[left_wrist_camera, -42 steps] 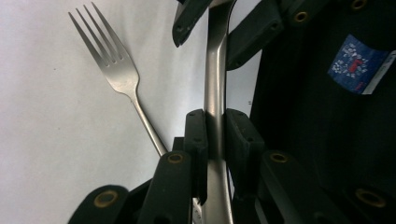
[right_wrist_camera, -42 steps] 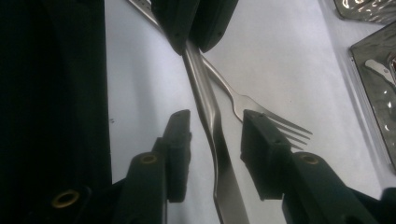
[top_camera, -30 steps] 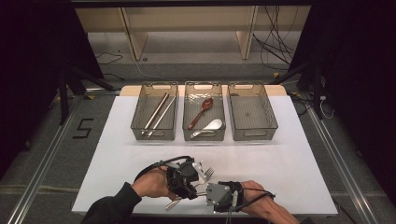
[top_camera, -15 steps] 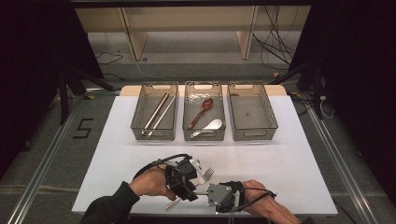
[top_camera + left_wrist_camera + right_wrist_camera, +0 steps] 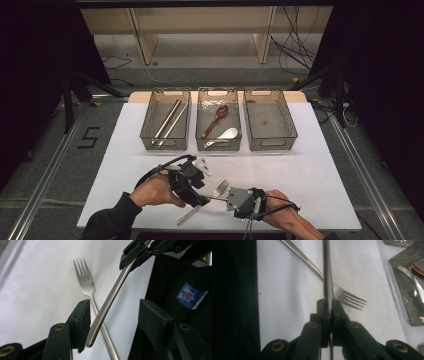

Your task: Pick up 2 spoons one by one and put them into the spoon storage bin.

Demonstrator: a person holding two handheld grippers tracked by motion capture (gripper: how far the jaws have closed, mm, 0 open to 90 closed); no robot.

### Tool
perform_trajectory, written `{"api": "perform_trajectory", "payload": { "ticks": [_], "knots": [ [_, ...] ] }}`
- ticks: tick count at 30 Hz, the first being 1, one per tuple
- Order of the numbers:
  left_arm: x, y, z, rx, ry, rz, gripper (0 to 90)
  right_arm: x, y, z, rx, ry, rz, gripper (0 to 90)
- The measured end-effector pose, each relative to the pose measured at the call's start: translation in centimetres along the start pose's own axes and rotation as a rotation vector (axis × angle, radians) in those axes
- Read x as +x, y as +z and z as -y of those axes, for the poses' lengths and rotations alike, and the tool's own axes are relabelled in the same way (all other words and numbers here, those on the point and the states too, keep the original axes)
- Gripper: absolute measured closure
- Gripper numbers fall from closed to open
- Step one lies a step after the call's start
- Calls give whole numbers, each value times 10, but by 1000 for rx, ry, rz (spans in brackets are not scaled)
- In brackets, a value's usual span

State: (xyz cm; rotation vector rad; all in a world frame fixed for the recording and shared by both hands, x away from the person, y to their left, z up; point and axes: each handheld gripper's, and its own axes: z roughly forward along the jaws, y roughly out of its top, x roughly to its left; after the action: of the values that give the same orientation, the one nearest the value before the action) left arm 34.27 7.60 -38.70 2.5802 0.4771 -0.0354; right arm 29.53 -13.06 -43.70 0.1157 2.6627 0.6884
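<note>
A slim steel utensil handle (image 5: 107, 305) is clamped in my right gripper (image 5: 327, 305), which is shut on it just above the white table. The handle (image 5: 327, 270) runs straight away from those jaws. Its free end lies between the jaws of my left gripper (image 5: 112, 312), which have just been opening; neither pad touches it. A steel fork (image 5: 86, 282) lies flat on the table under the handle, tines toward the bins. In the high view the two grippers face each other near the front edge, left (image 5: 202, 199) and right (image 5: 222, 199), with the fork (image 5: 220, 188) between them.
Three clear bins stand in a row at the back of the white table. The left bin (image 5: 145, 131) holds steel rods, the middle bin (image 5: 218, 148) a brown spoon (image 5: 216, 119) and a white spoon (image 5: 223, 136). The right bin (image 5: 272, 120) has nothing in it.
My left gripper's jaws have spread off the steel handle and that hand has drawn slightly back to the left. The right gripper keeps its grip and has stayed put.
</note>
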Motion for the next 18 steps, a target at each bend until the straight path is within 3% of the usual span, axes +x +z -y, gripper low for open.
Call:
{"api": "perform_trajectory", "payload": {
  "ticks": [4,10,18],
  "knots": [
    [4,-8,6,-45,-24,-49,403,-9,-4,4,-24,67,20,885],
    [6,-19,18,-117,-56,-89,392,-30,-13,18,-50,216,41,887],
    [13,-19,45,-153,-108,-122,387,-69,-28,45,-118,485,65,887]
  ]
}}
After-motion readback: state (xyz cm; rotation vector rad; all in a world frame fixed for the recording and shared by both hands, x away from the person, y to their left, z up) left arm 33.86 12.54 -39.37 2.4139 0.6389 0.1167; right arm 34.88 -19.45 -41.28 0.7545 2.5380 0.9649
